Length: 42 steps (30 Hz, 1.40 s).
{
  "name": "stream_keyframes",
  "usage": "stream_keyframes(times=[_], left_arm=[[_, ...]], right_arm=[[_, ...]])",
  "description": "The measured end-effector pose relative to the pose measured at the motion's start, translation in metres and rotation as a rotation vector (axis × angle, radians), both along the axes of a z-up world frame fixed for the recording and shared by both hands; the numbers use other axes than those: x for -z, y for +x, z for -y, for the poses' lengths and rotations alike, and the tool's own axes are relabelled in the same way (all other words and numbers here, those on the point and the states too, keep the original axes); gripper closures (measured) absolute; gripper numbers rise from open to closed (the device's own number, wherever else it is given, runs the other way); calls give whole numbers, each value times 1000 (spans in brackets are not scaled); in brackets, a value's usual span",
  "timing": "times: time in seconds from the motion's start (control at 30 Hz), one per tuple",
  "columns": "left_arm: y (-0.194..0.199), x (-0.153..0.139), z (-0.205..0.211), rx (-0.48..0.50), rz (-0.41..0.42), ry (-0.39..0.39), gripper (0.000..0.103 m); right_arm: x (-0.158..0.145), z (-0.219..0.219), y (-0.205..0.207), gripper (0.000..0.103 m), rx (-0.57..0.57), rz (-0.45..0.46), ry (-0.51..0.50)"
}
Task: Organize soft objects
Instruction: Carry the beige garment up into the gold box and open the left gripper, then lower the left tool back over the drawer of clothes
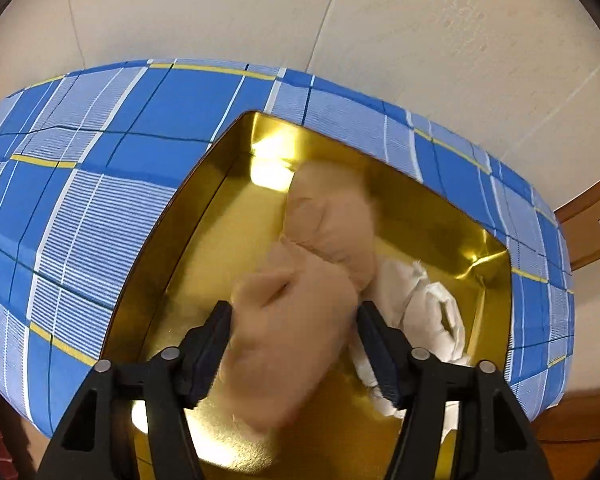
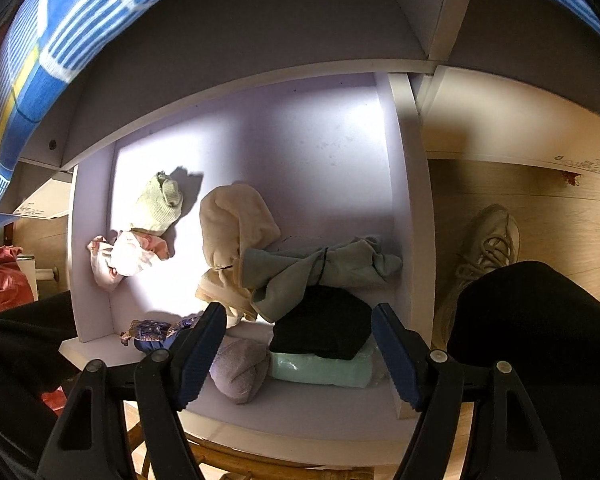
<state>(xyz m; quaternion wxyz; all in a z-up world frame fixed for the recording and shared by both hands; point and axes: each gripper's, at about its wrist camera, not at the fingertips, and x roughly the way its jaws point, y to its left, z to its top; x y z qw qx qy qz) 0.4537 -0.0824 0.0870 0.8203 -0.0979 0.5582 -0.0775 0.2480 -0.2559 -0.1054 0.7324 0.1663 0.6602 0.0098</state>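
From the left wrist view, the left gripper (image 1: 294,344) points down into a gold tray (image 1: 228,216) that sits on a blue plaid cloth (image 1: 100,184). A tan soft bundle (image 1: 296,320) lies between the jaws, blurred; the jaws stand apart on either side of it, and I cannot tell whether the pads touch it. It reaches ahead of the jaws toward the tray's far side. A white cloth (image 1: 428,312) lies in the tray just beside the right-hand jaw.

From the right wrist view, the right gripper (image 2: 300,344) hangs over a white shelf compartment (image 2: 260,140), jaws apart and holding nothing. Between them lie a black folded piece (image 2: 324,328), a mint roll (image 2: 324,370) under it and a grey-purple bundle (image 2: 240,372). Ahead are a grey-green cloth (image 2: 312,268) and a cream cloth (image 2: 232,232). Further to the left lie a pale green sock (image 2: 158,204) and a pink cloth (image 2: 126,258). A shoe (image 2: 488,248) stands on the floor right of the jaws.
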Motion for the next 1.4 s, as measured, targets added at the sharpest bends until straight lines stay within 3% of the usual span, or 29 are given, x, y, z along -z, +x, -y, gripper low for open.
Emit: stream_keyframes(times=[0.33,0.6,0.97,1.17,1.4], left_arm=[[-27,-26,-3,57,127,20,31],[-88,-35,-5,186,196,49,31],[-196,-42,-11,336,263,-33,31],[-249,8,-13,412,207,29,31],[-270,117,-30,379,9,146,31]], right_arm=[[-2,0,0,27,1,13,-14],[-2,-3,1,27,-6,17,-35],[2,-4,1,27,-21,5,-73],[10,-10,2,27,-51,-25,-105],[26,-19,4,25,-92,-77,-129]])
